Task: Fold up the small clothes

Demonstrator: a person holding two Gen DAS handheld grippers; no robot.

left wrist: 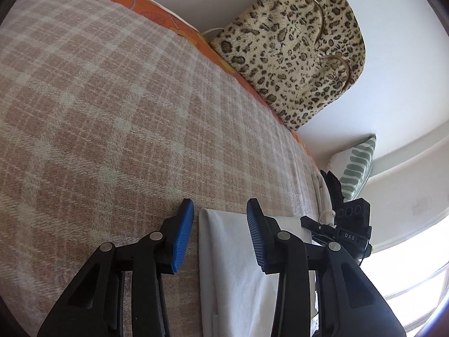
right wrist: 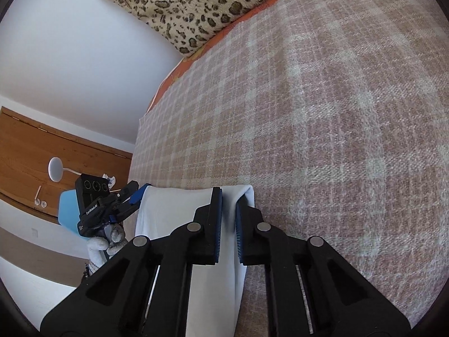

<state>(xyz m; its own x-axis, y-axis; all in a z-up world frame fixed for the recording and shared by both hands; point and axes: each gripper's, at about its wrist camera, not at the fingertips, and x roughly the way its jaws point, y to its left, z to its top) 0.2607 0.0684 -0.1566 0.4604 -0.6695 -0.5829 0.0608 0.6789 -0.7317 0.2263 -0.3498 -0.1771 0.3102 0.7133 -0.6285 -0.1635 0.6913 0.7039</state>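
Right wrist: right gripper [right wrist: 228, 213] pinching white cloth [right wrist: 174, 213] edge on plaid blanket [right wrist: 336, 112]

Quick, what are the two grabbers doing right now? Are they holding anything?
Left gripper: open, its fingers either side of the white cloth's corner, not pinching it.
Right gripper: shut on the white cloth's other corner.

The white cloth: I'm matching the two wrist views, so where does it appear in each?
Left wrist view: white cloth at bottom centre, between the left tool's open fingers.
Right wrist view: white cloth at bottom centre-left, its edge pinched in the right tool.
Shared landmark: leopard-print cushion by the wall.
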